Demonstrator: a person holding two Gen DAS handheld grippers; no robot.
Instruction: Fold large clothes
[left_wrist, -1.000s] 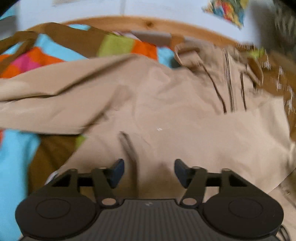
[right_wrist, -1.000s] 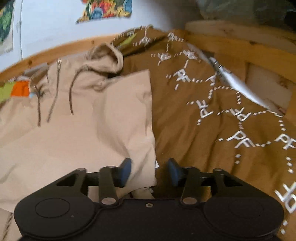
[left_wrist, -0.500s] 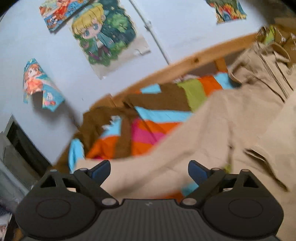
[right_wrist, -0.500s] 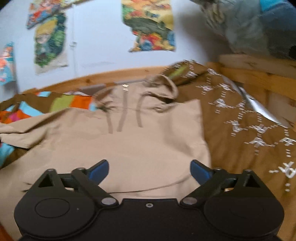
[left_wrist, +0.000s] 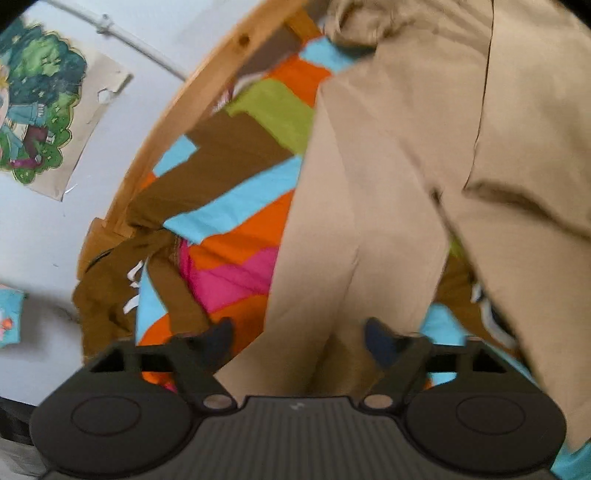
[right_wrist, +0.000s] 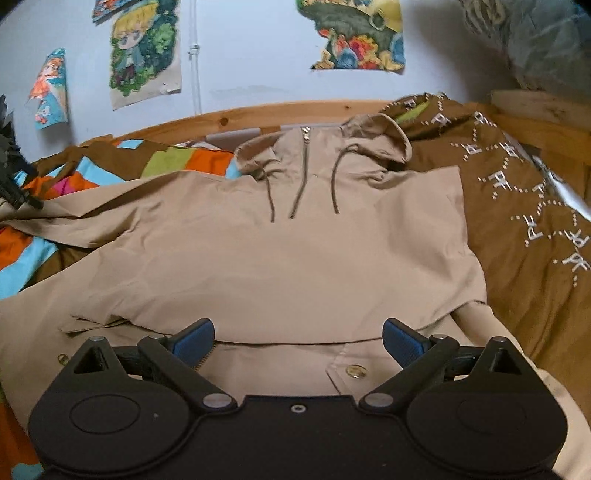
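The beige hooded jacket (right_wrist: 288, 258) lies spread on the bed, on a patchwork blanket (right_wrist: 162, 162) of orange, blue, green, pink and brown patches, inside a pale wooden bed frame (right_wrist: 229, 118). Its cloth is smooth and matte, with soft creases; it has a metal zip at the neck, two thin drawstrings, a rounded hood and a round brass snap near the hem. Its right side is folded in and makes a straight edge beside a brown cloth (right_wrist: 517, 206) with white dotted letters. The right gripper (right_wrist: 298, 338) hovers above the hem with its jaws spread wide and nothing between them; a second ago they were much narrower at the jacket's edge. The left gripper (left_wrist: 298, 338) is closing, and the sleeve (left_wrist: 332, 258), a long tube of beige cloth, runs between its fingers; whether the pads press it already cannot be told. A second ago this view showed the flat jacket body; now it is tilted and shows the sleeve, the blanket and a cartoon poster (left_wrist: 33, 118) on the wall.
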